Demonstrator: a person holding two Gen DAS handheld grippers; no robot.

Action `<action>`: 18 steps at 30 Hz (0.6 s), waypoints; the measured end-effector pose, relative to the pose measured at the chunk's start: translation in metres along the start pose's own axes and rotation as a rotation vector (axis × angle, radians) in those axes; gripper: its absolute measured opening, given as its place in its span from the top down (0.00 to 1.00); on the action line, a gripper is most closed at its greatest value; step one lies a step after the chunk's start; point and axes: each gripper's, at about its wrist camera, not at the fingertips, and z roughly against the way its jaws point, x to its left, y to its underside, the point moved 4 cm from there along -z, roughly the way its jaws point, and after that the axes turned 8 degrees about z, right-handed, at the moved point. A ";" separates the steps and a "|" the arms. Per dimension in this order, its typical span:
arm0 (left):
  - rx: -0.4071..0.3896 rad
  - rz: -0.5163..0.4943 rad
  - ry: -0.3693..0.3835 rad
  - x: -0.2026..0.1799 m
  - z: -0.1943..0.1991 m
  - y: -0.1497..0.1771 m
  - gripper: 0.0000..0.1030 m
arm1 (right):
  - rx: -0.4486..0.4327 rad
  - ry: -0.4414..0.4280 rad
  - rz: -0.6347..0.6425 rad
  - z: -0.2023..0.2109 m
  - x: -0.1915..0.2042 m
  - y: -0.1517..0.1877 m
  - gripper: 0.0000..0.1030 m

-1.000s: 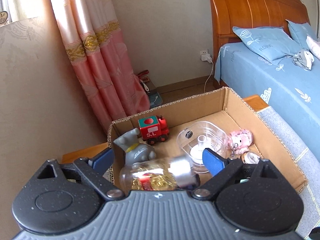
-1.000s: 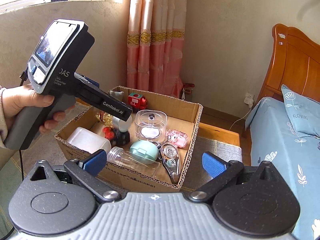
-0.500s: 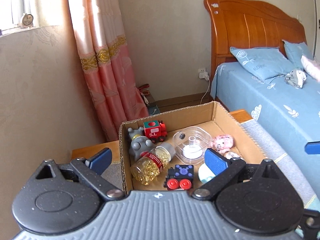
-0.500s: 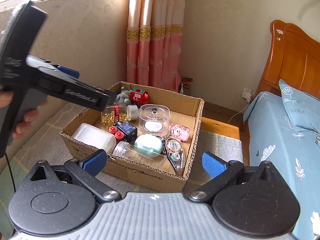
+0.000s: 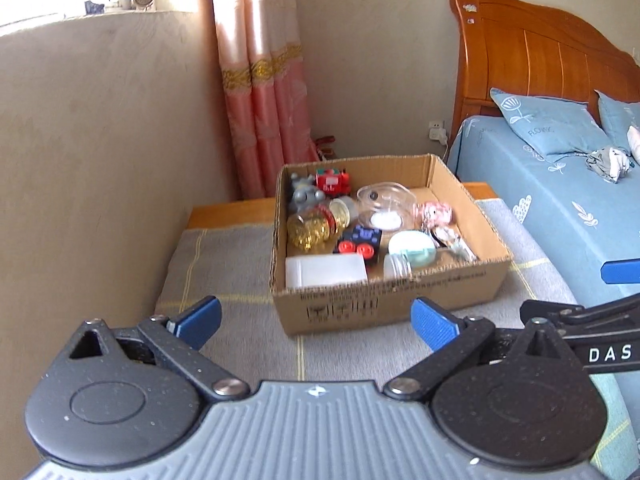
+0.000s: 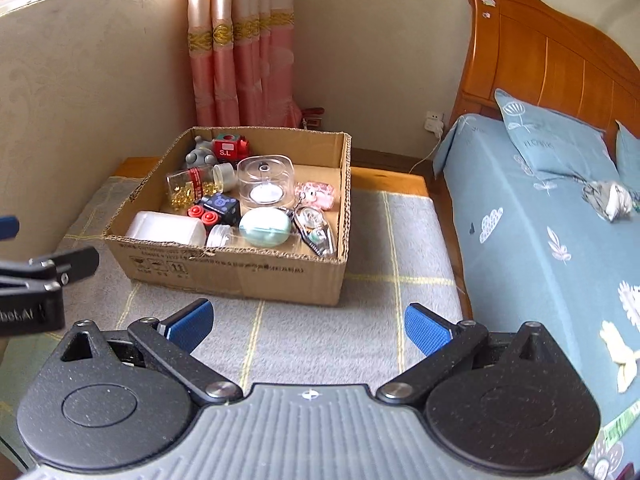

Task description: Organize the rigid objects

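Observation:
A cardboard box [image 5: 384,304] [image 6: 240,272] stands on a grey mat and holds several rigid items. Among them a bottle of golden capsules [image 5: 316,226] [image 6: 192,186] lies on its side beside a grey elephant figure [image 5: 304,194] and a red toy train [image 5: 332,180]. A clear dome container [image 6: 264,180], a white tub [image 6: 164,228] and a mint case [image 6: 266,226] lie nearer. My left gripper [image 5: 316,320] hangs in front of the box, jaws opening, nothing between them. My right gripper [image 6: 308,322] is open and empty, also short of the box.
The grey mat [image 6: 304,340] lies on a low wooden platform between a beige wall [image 5: 100,180] on the left and a bed with a blue sheet [image 6: 540,240] on the right. A pink curtain [image 5: 264,100] hangs behind the box.
My left gripper has drawn back out of the box, leaving the capsule bottle lying inside. My right gripper has backed off a little, and the left tool has slid to that view's left edge.

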 end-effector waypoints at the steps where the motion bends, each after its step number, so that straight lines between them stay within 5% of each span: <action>1: 0.006 0.002 -0.003 0.000 0.001 0.002 0.02 | 0.000 -0.004 -0.006 0.002 0.001 0.002 0.00; 18: 0.010 -0.009 -0.060 -0.002 0.015 0.015 0.02 | 0.005 -0.004 -0.034 0.011 0.005 0.008 0.00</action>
